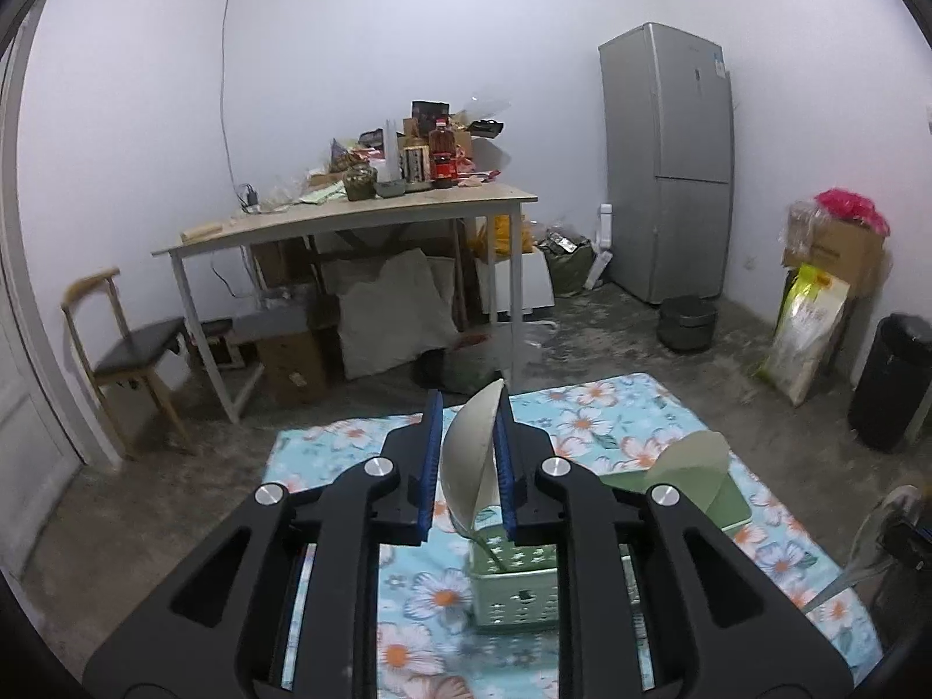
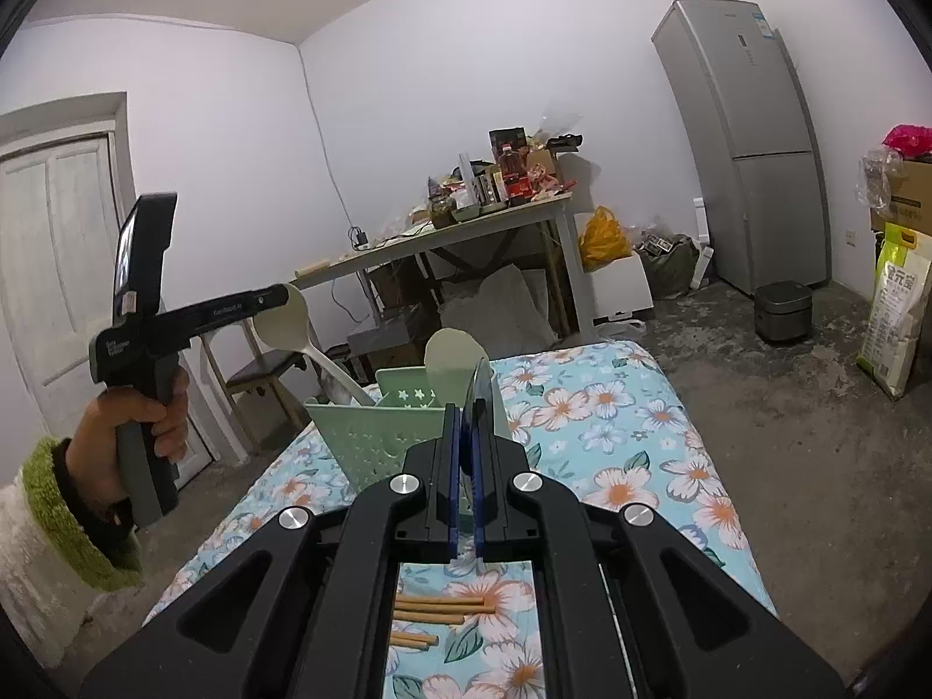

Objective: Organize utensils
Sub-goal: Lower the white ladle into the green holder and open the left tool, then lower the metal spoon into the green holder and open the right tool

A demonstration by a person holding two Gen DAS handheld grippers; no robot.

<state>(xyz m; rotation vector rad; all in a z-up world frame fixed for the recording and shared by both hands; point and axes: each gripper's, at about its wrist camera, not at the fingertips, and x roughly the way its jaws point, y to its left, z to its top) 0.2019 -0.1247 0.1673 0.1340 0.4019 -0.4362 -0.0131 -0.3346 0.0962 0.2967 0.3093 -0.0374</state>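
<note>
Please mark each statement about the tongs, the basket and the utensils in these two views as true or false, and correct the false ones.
1. The left tongs grip a white ladle by its bowl. True.
2. The green basket stands on the bare floor. False: it stands on the flowered cloth.
3. Wooden chopsticks lie on the cloth. True.
4. The right tongs are wide open and empty. False: they are closed on a thin grey utensil.
5. The ladle's handle points away from the basket. False: it reaches down into the basket.
</note>
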